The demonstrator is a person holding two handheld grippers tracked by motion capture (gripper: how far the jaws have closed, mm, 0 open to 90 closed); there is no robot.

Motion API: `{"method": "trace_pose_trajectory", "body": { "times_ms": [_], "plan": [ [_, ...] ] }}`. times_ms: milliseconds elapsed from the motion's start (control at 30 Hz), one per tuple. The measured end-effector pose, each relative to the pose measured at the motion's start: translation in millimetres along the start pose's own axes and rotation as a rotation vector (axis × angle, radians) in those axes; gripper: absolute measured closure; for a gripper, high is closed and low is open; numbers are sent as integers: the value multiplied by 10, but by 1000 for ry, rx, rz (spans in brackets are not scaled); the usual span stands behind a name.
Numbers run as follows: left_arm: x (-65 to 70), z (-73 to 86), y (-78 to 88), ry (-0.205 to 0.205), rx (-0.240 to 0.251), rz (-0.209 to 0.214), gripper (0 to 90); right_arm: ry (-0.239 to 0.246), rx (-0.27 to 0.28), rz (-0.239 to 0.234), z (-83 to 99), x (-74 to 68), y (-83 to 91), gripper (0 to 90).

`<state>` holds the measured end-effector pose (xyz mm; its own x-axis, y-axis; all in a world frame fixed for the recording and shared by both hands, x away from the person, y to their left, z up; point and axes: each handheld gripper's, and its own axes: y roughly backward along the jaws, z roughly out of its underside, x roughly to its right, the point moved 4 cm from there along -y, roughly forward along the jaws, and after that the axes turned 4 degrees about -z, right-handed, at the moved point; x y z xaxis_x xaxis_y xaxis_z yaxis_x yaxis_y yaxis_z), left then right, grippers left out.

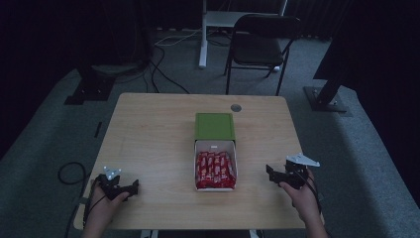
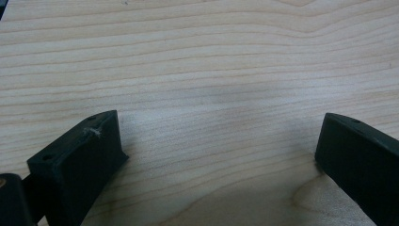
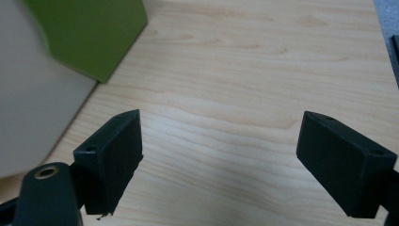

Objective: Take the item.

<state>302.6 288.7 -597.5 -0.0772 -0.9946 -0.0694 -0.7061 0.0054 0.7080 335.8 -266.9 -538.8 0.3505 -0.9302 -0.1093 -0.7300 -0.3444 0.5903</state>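
Worktop [image 1: 148, 129] carries one white box [image 1: 215, 187] at centre frame in the high view, packed with red wrapped bars [image 1: 214, 169]; its green lid [image 1: 214, 126] lies hinged back toward the upper part of the frame. Left claw [image 1: 130, 189] rests at lower left, well apart from the box, jaws spread wide over bare wood. Right claw [image 1: 270, 172] sits at lower right, near the box's right wall, jaws likewise spread and holding nothing; the green lid [image 3: 89, 33] shows at upper left of its view. Judgement: the box is the work in hand. Recommend approaching level, one claw steadying a wall, the other meeting the lid edge squarely.
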Motion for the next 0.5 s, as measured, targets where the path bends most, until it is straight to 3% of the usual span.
{"method": "trace_pose_trajectory", "body": {
  "times_ms": [500],
  "plan": [
    [0, 0, 1, 0, -1, 1, 18, 26, 58, -51, -268, -269, 95, 148]
  ]
}}
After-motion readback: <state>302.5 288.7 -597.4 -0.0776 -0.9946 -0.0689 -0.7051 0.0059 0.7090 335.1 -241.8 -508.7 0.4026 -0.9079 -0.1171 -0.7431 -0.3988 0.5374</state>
